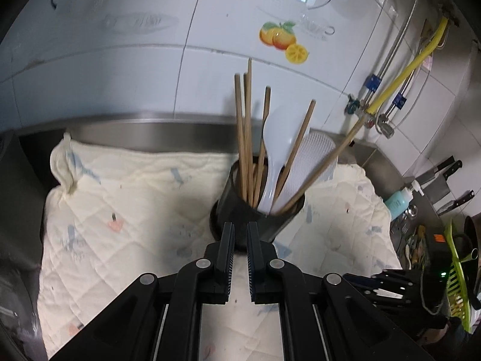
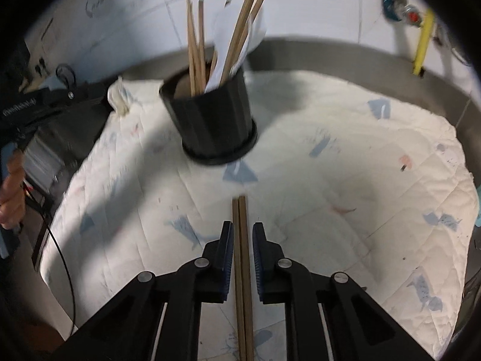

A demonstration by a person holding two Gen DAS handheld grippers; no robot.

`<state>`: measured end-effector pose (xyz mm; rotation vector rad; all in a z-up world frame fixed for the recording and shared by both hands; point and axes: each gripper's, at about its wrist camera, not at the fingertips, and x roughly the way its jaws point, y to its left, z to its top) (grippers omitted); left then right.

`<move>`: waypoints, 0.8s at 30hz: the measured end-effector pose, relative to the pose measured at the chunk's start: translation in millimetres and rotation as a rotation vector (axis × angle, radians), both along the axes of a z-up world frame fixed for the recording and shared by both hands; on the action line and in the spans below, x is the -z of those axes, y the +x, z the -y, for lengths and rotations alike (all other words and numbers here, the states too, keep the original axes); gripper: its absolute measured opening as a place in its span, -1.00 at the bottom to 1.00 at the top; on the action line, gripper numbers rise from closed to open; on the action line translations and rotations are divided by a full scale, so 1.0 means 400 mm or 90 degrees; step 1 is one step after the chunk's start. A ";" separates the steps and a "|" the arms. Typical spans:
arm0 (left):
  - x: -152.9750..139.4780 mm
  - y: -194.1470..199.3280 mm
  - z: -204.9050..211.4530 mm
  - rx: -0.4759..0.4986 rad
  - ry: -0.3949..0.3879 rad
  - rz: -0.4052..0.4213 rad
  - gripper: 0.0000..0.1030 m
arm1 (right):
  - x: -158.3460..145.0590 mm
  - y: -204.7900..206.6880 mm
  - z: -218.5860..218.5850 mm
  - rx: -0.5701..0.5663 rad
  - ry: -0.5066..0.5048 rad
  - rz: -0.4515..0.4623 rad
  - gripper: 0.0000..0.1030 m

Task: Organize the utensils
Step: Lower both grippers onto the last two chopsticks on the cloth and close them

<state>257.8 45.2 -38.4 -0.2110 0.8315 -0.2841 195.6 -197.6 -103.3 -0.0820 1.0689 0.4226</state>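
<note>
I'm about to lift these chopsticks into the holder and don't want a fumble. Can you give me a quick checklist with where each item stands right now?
1. Pair of chopsticks lies between the right gripper jaws: ok.
2. Jaws pressing on the pair: not ok, gaps show on both sides.
3. Both sticks aligned side by side: ok.
4. Black holder upright on the quilted cloth: ok.
5. Room in the holder among the chopsticks and white spoon already there: cannot tell.
6. Left gripper empty, near the holder's base: ok.

Black ribbed utensil holder (image 2: 210,120) upright on quilted cloth, holding wooden chopsticks (image 1: 245,138) and white rice spoon (image 1: 275,153); two loose chopsticks (image 2: 242,270) flat, side by side.
</note>
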 end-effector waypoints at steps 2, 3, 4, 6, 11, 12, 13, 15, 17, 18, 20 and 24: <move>0.019 -0.015 -0.002 -0.003 -0.006 -0.012 -0.82 | 0.022 0.004 -0.009 -0.011 -0.011 -0.012 -0.72; 0.025 -0.018 -0.003 -0.004 -0.006 -0.015 -0.82 | 0.029 0.006 -0.012 -0.014 -0.013 -0.016 -0.72; 0.031 -0.021 -0.004 -0.005 -0.006 -0.019 -0.82 | 0.036 0.008 -0.014 -0.017 -0.017 -0.017 -0.72; 0.040 -0.024 -0.006 -0.007 -0.004 -0.024 -0.82 | 0.049 0.013 -0.020 -0.022 -0.031 -0.017 -0.73; 0.057 -0.030 -0.009 -0.009 -0.003 -0.034 -0.82 | 0.074 0.025 -0.023 -0.030 -0.042 -0.031 -0.75; 0.059 -0.029 -0.009 -0.009 -0.003 -0.035 -0.82 | 0.078 0.026 -0.022 -0.031 -0.043 -0.034 -0.75; 0.062 -0.029 -0.009 -0.008 -0.005 -0.036 -0.82 | 0.081 0.027 -0.023 -0.030 -0.048 -0.033 -0.76; 0.068 -0.029 -0.009 -0.010 -0.004 -0.040 -0.82 | 0.093 0.033 -0.025 -0.032 -0.055 -0.040 -0.76; 0.076 -0.028 -0.009 -0.010 -0.004 -0.045 -0.82 | 0.098 0.034 -0.026 -0.033 -0.049 -0.043 -0.76; 0.080 -0.028 -0.010 -0.011 -0.004 -0.047 -0.82 | 0.098 0.033 -0.029 -0.036 -0.052 -0.041 -0.76; 0.087 -0.026 -0.011 -0.012 -0.004 -0.052 -0.82 | 0.099 0.034 -0.036 -0.042 -0.059 -0.036 -0.76; 0.095 -0.025 -0.011 -0.013 -0.005 -0.056 -0.82 | 0.100 0.041 -0.040 -0.046 -0.070 -0.030 -0.76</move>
